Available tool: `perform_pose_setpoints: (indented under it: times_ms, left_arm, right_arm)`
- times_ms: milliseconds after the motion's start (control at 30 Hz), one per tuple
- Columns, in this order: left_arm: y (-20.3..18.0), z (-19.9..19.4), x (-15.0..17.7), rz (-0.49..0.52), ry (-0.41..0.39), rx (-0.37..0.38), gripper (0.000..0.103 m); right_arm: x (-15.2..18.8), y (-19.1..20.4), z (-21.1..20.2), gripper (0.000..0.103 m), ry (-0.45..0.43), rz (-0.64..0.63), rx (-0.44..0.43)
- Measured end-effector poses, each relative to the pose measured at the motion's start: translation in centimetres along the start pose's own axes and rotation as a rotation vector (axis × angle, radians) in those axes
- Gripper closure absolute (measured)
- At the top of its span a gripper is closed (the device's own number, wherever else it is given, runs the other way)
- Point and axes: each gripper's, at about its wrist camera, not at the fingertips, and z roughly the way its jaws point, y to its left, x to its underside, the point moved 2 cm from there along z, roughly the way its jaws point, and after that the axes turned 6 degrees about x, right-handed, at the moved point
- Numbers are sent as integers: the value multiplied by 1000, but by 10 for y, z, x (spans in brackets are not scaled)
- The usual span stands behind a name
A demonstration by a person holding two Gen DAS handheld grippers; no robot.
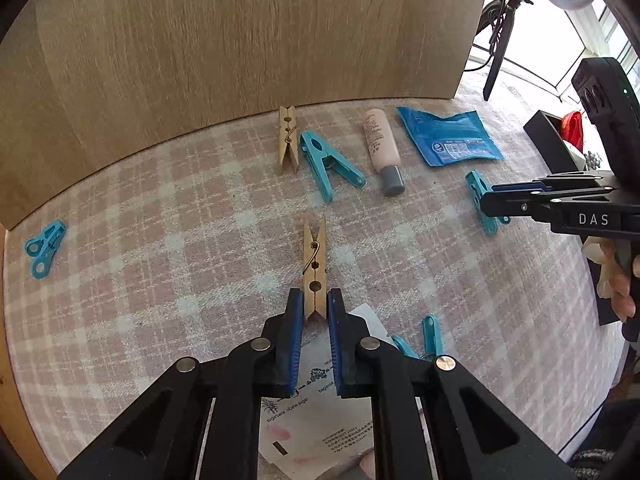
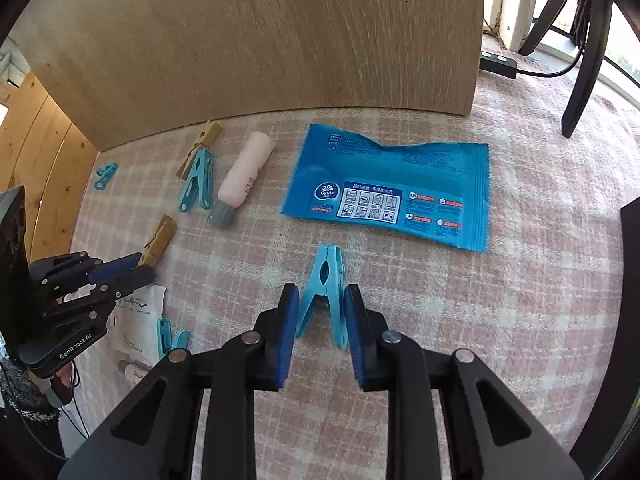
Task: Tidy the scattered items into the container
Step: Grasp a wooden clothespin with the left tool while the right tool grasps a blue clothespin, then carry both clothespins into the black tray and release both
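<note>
Item 1, left side: left gripper (image 1: 314,316), jaws clenched on the near, closed end of a wooden clothespin (image 1: 315,270). The pin lies flat on the checked cloth (image 1: 160,280), its split end pointing far. Handling note: the hold is near the tip, so a straight, unhurried lift seems wise, without twisting.

Item 2, right side: right gripper (image 2: 322,312), pads grasping the two splayed handles of a teal plastic clip (image 2: 325,288), whose toothed nose points far toward the blue wipes packet (image 2: 390,190). Handling note: squeezing the handles probably opens the nose; a light, even grip should prevent it springing out.

Container: probably the dark box (image 1: 554,140) at far right in the left view.
</note>
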Motion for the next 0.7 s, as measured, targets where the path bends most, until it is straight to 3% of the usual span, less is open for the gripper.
perform_pose_setpoints:
  times_ms: [133, 333, 467, 700]
  left_arm:
    - [-10, -20, -2, -47, -45, 11, 92]
    - [-61, -39, -17, 19, -103, 60, 92]
    - [-121, -42, -32, 100, -125, 131, 92]
    - [-251, -31, -65, 253, -158, 308, 92]
  right_arm:
    - [11, -6, -21, 80, -48, -40, 32]
    - [36, -47, -64, 80, -122, -9, 39]
    - [45, -90, -99, 80, -181, 70, 28]
    - [79, -195, -159, 80, -282, 238, 135]
